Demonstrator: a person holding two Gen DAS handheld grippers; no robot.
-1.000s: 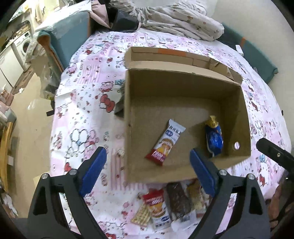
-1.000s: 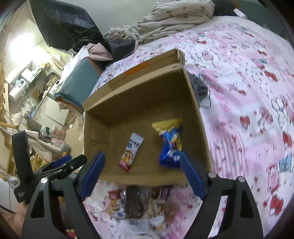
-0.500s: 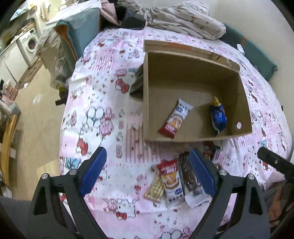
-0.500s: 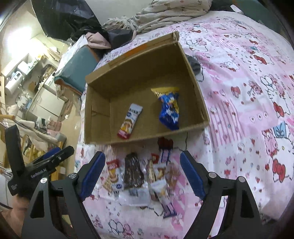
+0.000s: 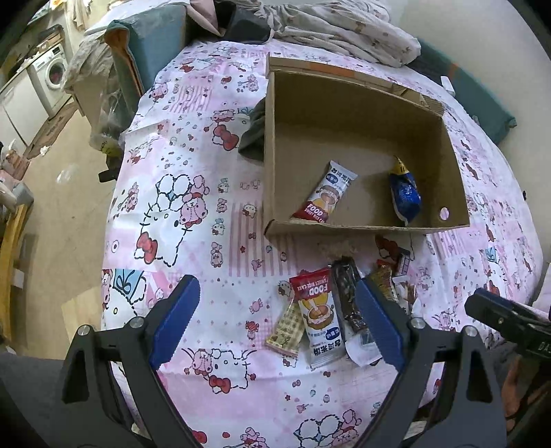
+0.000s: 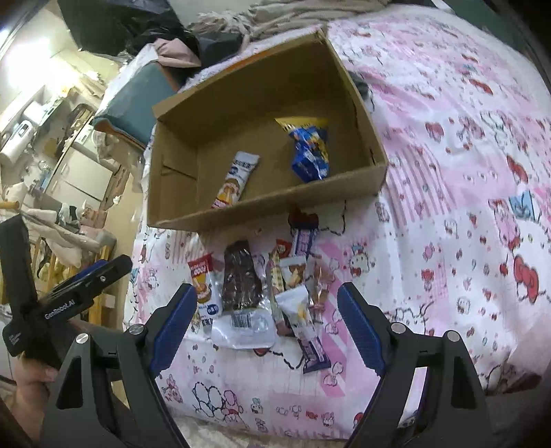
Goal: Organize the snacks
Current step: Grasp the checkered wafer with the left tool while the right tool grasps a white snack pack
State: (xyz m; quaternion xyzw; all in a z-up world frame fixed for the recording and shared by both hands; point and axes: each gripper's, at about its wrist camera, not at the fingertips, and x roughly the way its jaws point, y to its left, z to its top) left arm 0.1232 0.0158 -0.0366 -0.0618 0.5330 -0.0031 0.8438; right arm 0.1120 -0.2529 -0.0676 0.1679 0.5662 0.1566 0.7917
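Observation:
An open cardboard box [image 5: 272, 144] [image 6: 261, 206] lies on the pink Hello Kitty bedspread. Inside it are a red and white rice cake bar [image 5: 325, 193] [image 6: 236, 181] and a blue snack bag [image 5: 404, 194] [image 6: 310, 151]. Several loose snacks lie in front of the box: a second rice cake bar [image 5: 318, 315] [image 6: 205, 289], a dark chocolate bar [image 5: 349, 296] [image 6: 241, 279], a checkered wafer [image 5: 286, 327] and small packets [image 6: 306, 320]. My left gripper [image 5: 275, 320] is open and empty above the pile. My right gripper [image 6: 267, 322] is open and empty over the same pile.
A rumpled blanket [image 5: 341, 24] lies behind the box. A dark cloth [image 5: 253, 134] sits at the box's left side. A teal cushion [image 5: 151, 44] and a washing machine [image 5: 51, 72] are beyond the bed's left edge. The bed edge runs close below the snacks.
Both grippers have pulled back and away from the box toward the bed's near edge. The loose snack pile in front of the box is now in full view. Both stay open.

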